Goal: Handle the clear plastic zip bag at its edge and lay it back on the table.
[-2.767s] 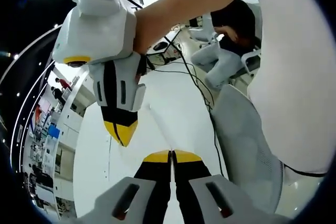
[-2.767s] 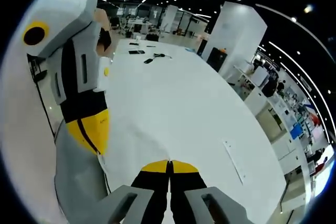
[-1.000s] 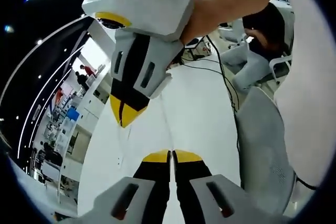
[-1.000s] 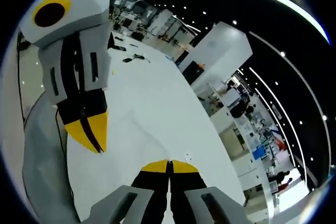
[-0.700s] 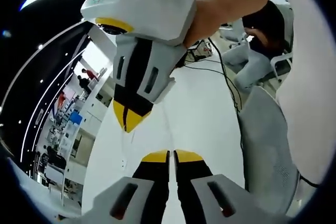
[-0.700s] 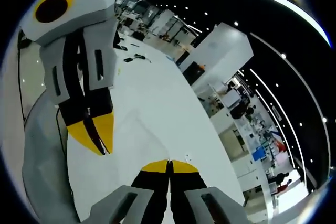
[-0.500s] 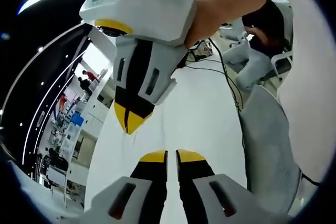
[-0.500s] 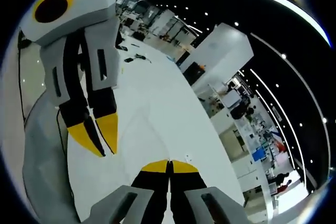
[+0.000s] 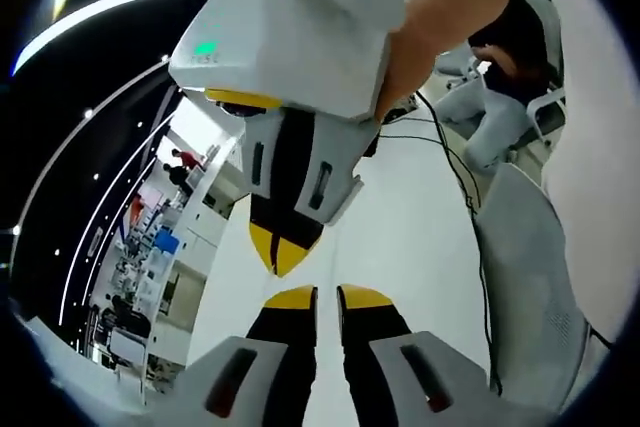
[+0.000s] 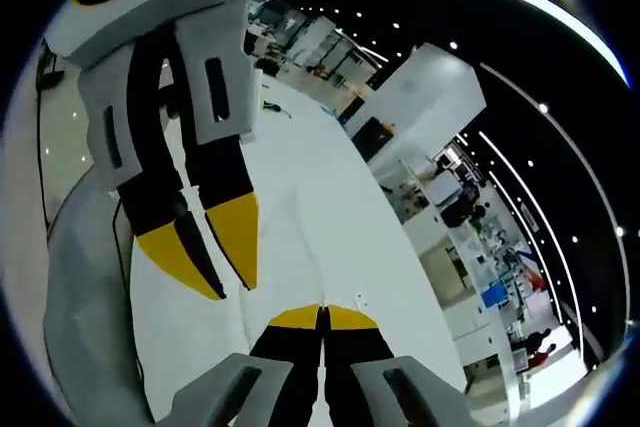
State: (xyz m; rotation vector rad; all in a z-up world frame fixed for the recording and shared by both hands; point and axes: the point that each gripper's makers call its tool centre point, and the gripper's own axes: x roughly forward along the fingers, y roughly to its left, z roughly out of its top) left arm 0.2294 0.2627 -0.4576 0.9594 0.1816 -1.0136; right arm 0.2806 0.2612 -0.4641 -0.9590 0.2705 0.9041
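Note:
The clear zip bag (image 10: 292, 247) is barely visible, only as faint creases over the white table (image 10: 310, 157), running up from my right gripper (image 10: 322, 311). That gripper is shut, apparently pinching the bag's edge. My left gripper (image 10: 231, 287) hangs close beside it in the right gripper view, its yellow tips apart. In the left gripper view the left gripper (image 9: 327, 293) shows a narrow gap between its jaws with nothing seen in it. The right gripper (image 9: 280, 265) points down just above it, tips together, held by a person's hand.
A grey mesh chair (image 9: 530, 277) stands at the table's edge, with black cables (image 9: 445, 152) trailing over the table (image 9: 420, 237). A seated person (image 9: 510, 37) is behind it. Small devices (image 10: 268, 105) lie far along the table. Shelving and white cabinets (image 10: 415, 97) line the hall.
My left gripper's jaws have parted from shut to open, letting go of the bag. The two grippers have drawn closer together. The right gripper stays shut.

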